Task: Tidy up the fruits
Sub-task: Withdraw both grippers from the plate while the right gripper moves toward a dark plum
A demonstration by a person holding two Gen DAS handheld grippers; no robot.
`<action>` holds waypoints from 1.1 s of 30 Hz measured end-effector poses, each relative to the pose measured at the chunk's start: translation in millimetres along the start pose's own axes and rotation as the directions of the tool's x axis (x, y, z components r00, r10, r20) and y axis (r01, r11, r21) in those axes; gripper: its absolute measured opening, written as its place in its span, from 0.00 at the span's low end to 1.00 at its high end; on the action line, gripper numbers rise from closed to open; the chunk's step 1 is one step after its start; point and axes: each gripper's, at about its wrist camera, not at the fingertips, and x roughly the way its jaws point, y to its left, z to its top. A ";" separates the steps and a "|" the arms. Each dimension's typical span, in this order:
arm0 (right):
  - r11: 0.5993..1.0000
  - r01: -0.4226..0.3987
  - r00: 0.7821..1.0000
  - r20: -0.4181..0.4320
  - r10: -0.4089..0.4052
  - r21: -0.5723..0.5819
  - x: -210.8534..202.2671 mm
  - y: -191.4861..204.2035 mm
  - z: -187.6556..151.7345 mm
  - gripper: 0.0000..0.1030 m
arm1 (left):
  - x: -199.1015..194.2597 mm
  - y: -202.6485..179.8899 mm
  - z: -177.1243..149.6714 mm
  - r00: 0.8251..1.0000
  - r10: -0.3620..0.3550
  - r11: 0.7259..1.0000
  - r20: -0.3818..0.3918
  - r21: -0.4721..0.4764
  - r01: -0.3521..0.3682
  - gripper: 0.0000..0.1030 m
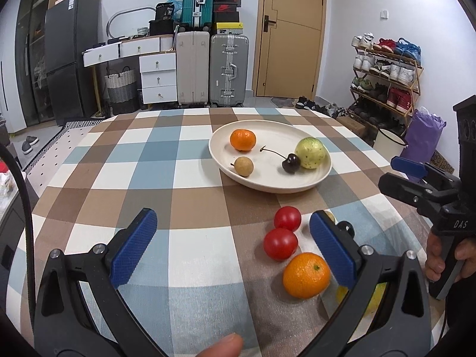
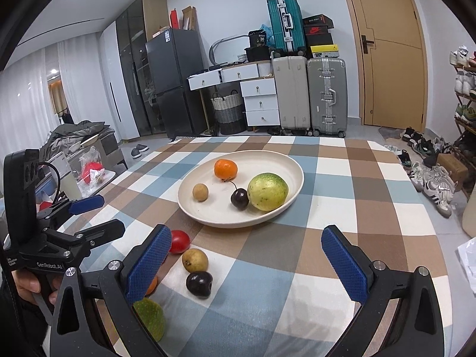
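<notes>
Both the left tongs [image 1: 233, 248] and the right tongs [image 2: 245, 263] gape wide, gripping nothing. The plate [image 1: 315, 178] near the table's [image 1: 184, 184] far edge holds four fruits.

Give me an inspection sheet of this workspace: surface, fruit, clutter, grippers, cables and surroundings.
Surface: table under a blue, brown and white checked cloth.
Job's things: cream oval plate holds a small orange mandarin, tan longan, dark cherry and large green-yellow fruit. Loose on the cloth: two red tomatoes, a larger orange, yellowish small pear, dark plum, green fruit.
Clutter: nothing seen on the table.
Grippers: left gripper open, empty; right gripper open, empty.
Cables: black cable at left.
Surroundings: suitcases, shoe rack, wooden door.
</notes>
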 end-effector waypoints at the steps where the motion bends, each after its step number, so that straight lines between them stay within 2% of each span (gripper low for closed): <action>1: 1.000 0.000 1.000 0.000 0.000 -0.002 -2.1 0.9 -1.0 1.00 | -0.9 -0.9 -1.2 1.000 -0.001 1.000 -0.006 0.002 0.001 0.99; 11: 0.999 0.015 0.994 -0.103 -0.019 -0.037 -0.3 10.0 -11.0 1.00 | 0.2 -9.4 -10.7 0.996 -0.026 0.999 -0.084 0.029 0.028 0.99; 17: 0.999 0.025 0.981 -0.190 -0.029 -0.026 12.5 5.2 -15.4 1.00 | 3.9 -7.5 -11.2 0.994 -0.048 0.999 -0.096 0.019 0.050 0.99; 19: 0.999 0.021 0.975 -0.220 -0.026 -0.024 17.5 4.2 -17.5 1.00 | 7.5 -7.7 -12.7 0.989 -0.077 0.997 -0.126 0.020 0.080 0.99; 29: 0.999 -0.015 0.949 -0.315 -0.001 -0.050 36.5 7.3 -24.1 0.98 | 20.3 -7.0 -17.6 0.973 -0.113 0.993 -0.202 0.005 0.116 0.99; 33: 0.997 -0.040 0.939 -0.343 0.017 -0.061 45.7 7.5 -23.1 0.87 | 25.5 -7.5 -18.2 0.966 -0.130 0.991 -0.222 0.003 0.134 0.99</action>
